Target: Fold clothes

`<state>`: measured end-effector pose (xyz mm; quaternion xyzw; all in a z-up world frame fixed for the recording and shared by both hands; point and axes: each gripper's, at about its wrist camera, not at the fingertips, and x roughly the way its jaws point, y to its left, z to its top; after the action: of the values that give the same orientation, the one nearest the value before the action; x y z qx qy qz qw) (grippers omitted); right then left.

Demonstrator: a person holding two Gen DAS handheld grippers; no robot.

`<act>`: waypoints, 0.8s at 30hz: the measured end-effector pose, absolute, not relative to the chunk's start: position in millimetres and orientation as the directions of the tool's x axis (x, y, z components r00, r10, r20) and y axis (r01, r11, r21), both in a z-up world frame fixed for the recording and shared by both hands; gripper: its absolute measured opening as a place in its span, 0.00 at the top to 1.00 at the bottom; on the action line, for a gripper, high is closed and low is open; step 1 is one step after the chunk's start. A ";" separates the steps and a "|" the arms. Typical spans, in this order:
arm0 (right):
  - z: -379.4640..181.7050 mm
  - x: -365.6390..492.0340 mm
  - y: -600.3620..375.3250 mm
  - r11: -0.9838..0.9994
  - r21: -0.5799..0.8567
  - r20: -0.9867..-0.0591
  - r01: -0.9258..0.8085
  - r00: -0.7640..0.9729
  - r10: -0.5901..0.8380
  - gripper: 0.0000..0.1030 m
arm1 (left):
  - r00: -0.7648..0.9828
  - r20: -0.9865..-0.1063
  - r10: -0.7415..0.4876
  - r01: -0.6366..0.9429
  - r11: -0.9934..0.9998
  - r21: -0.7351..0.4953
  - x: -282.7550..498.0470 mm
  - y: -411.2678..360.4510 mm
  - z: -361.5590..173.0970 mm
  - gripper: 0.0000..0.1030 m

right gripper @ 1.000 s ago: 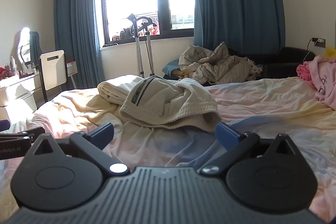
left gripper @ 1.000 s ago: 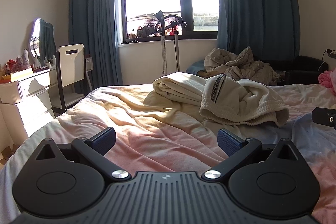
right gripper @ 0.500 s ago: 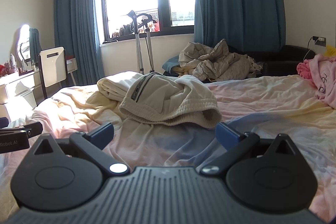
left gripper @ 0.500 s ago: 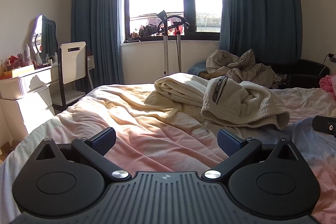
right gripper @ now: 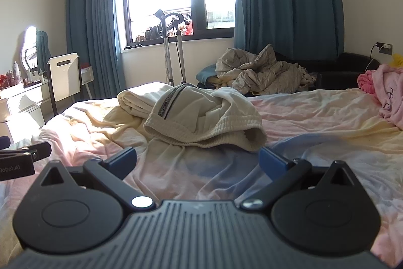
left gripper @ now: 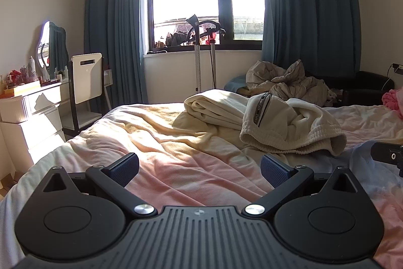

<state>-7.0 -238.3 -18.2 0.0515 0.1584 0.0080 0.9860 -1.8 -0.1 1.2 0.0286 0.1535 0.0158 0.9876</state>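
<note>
A crumpled cream garment (left gripper: 284, 122) with a ribbed hem and a dark striped band lies in a heap on the bed (left gripper: 176, 163), ahead and to the right in the left wrist view. In the right wrist view the garment (right gripper: 201, 117) lies straight ahead. My left gripper (left gripper: 200, 168) is open and empty above the pink sheet, short of the garment. My right gripper (right gripper: 197, 160) is open and empty, its fingertips close to the garment's near hem. The right gripper's body (left gripper: 388, 155) shows at the right edge of the left wrist view.
A pink garment (right gripper: 388, 92) lies at the bed's right side. A grey quilt pile (right gripper: 262, 72) and a black sofa (right gripper: 347, 69) sit behind the bed. A white dresser (left gripper: 27, 112), chair (left gripper: 85, 85) and garment steamer pole (left gripper: 199, 59) stand by the window.
Both grippers have moved a little forward toward the cream garment, which looks slightly larger and lower in view. Both stay open.
</note>
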 end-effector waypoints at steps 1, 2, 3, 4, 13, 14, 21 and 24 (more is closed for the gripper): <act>-18.2 -7.1 -238.5 0.994 0.105 -0.311 0.001 0.950 0.032 0.00 | 0.952 -0.304 0.039 -0.022 0.998 0.059 -1.7 0.5 1.1 0.00; -17.9 -7.1 -238.7 0.994 0.106 -0.310 0.000 0.950 0.033 0.00 | 0.951 -0.306 0.039 -0.022 0.998 0.057 -1.5 1.2 0.9 0.00; -17.7 -7.4 -238.6 0.994 0.106 -0.309 -0.001 0.950 0.034 0.00 | 0.951 -0.307 0.039 -0.023 0.998 0.056 -1.3 1.4 1.0 0.00; -17.5 -7.2 -238.4 0.995 0.103 -0.308 -0.003 0.951 0.034 0.00 | 0.951 -0.307 0.039 -0.023 0.998 0.055 -1.3 1.7 1.2 0.00; -15.5 -9.3 -235.0 0.996 0.084 -0.298 -0.025 0.953 0.049 0.00 | 0.950 -0.309 0.035 -0.023 0.999 0.043 -1.5 3.2 1.8 0.00; -15.5 -9.4 -236.2 0.996 0.089 -0.299 -0.022 0.953 0.048 0.00 | 0.950 -0.309 0.034 -0.022 0.999 0.043 -1.5 3.1 1.8 0.00; -14.1 -9.8 -239.9 0.995 0.102 -0.295 -0.008 0.955 0.038 0.00 | 0.952 -0.304 0.037 -0.019 0.998 0.060 -1.3 -0.1 0.2 0.00; -13.3 -9.6 -241.7 0.994 0.106 -0.294 0.001 0.955 0.030 0.00 | 0.950 -0.310 0.037 -0.018 0.998 0.061 -0.2 -0.6 -1.0 0.00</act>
<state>-9.6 -241.7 -13.3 0.0528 0.1493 0.0074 0.9874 -0.2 -0.6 -1.0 0.0287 0.1575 0.0140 0.9870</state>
